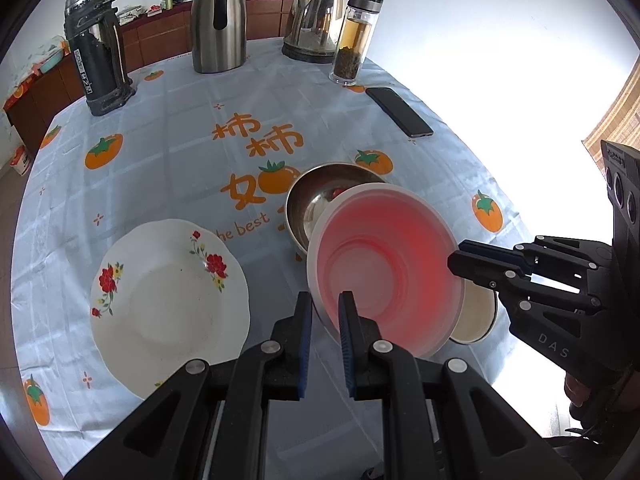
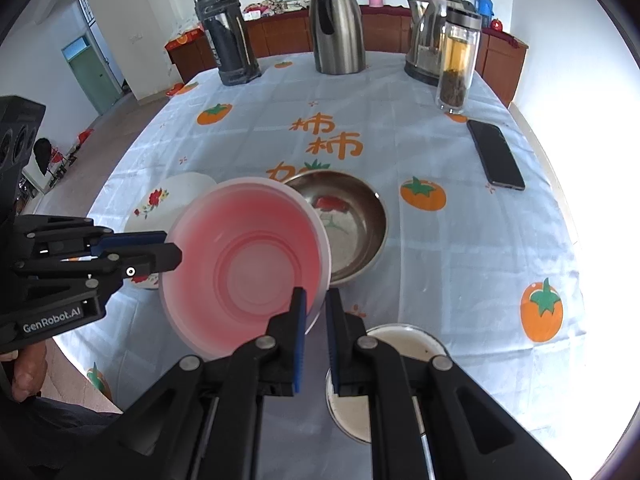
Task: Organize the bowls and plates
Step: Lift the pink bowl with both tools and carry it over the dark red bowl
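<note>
Both tools grip one pink bowl (image 1: 384, 268): our left tool (image 1: 325, 300) pinches its near rim, our right tool (image 2: 316, 300) the opposite rim. We hold it tilted above the counter (image 1: 168, 152), over a steel bowl (image 1: 316, 192), beside the floral plate (image 1: 168, 304).

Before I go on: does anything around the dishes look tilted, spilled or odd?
The pink bowl is held tilted off the table, left gripper and right gripper each pinching its rim from opposite sides. Nothing looks spilled; the flowered plate and steel bowl sit flat.
</note>
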`<state>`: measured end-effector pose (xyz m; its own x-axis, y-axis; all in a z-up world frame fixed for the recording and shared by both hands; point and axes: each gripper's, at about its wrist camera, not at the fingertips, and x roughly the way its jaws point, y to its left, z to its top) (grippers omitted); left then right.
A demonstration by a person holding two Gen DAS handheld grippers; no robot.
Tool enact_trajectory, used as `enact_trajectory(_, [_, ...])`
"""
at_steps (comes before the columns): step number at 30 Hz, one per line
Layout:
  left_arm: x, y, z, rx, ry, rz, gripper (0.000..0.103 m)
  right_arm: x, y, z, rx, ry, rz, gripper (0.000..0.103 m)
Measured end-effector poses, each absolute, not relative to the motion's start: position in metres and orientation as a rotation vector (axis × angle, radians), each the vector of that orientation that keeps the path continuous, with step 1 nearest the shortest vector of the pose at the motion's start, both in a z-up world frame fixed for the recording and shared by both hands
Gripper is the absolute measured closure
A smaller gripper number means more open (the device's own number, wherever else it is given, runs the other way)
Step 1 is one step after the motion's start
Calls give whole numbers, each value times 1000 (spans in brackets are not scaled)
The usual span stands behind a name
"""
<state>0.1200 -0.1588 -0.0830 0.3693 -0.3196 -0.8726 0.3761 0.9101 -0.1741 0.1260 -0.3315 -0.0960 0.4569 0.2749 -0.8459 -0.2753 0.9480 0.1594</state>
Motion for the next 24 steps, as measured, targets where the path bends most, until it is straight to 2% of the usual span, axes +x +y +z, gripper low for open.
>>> enact_trajectory(24, [159,-181,-87,62,1110,-407,88,178,-350,-93,-16,997,329,93])
